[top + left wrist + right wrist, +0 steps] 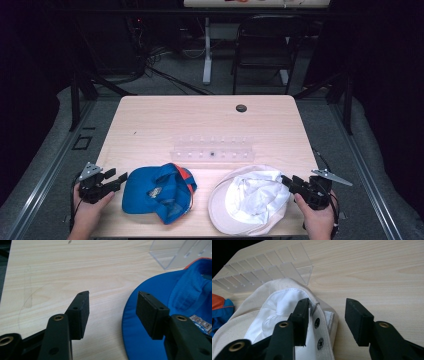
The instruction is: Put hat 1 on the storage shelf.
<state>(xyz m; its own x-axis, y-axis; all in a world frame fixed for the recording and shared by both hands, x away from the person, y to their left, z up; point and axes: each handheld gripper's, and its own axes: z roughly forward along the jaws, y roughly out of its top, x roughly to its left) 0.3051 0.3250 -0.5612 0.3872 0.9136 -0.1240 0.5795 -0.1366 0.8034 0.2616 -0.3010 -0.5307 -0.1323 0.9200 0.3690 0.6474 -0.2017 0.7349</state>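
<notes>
A blue cap [157, 192] with orange trim lies upside down at the table's front left. My left gripper [119, 180] is open just left of it. In the left gripper view the gripper [113, 303] straddles the edge of the blue cap's brim [140, 340], one jaw above the brim, the other above bare wood. An upturned white cap [250, 200] lies at the front right. My right gripper [286, 181] stands open at its right edge. In the right gripper view the gripper [328, 311] has one jaw over the white cap's snap strap [318, 327]; nothing is held.
A clear acrylic rack [212, 149] lies across the table's middle, just behind both caps, and its end shows in the left gripper view [172, 252]. A dark cable hole [241, 108] sits near the far edge. A black chair [265, 45] stands beyond the table.
</notes>
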